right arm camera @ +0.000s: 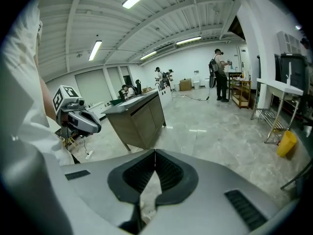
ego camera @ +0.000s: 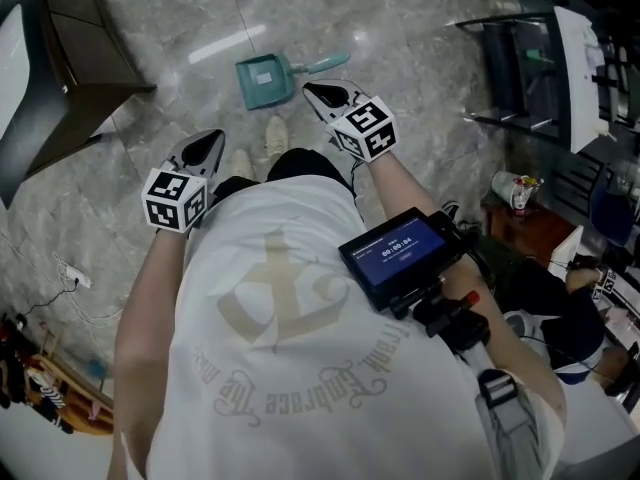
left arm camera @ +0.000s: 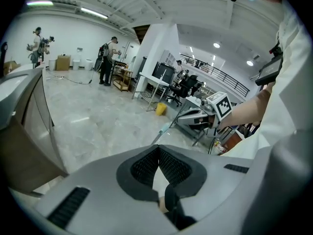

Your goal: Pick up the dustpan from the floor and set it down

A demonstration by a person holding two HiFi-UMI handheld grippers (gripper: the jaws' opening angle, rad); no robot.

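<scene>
A teal dustpan (ego camera: 264, 81) lies flat on the marble floor in the head view, its handle pointing right, just beyond the person's shoes (ego camera: 275, 136). My right gripper (ego camera: 318, 92) hovers beside that handle, close to the pan's right edge, jaws shut and empty. My left gripper (ego camera: 210, 142) hangs lower left of the pan, apart from it, also shut with nothing held. In the left gripper view the shut jaws (left arm camera: 158, 150) point over the floor, with the right gripper (left arm camera: 205, 115) off to the right. The right gripper view shows closed jaws (right arm camera: 155, 153) and the left gripper (right arm camera: 78, 119).
A dark cabinet (ego camera: 70, 63) stands at the upper left. A metal rack (ego camera: 520, 68) and a cup (ego camera: 515, 190) are on the right. Cables and a power strip (ego camera: 75, 278) lie at the left. People stand far across the hall (right arm camera: 220, 75); a yellow bin (right arm camera: 286, 143) sits nearby.
</scene>
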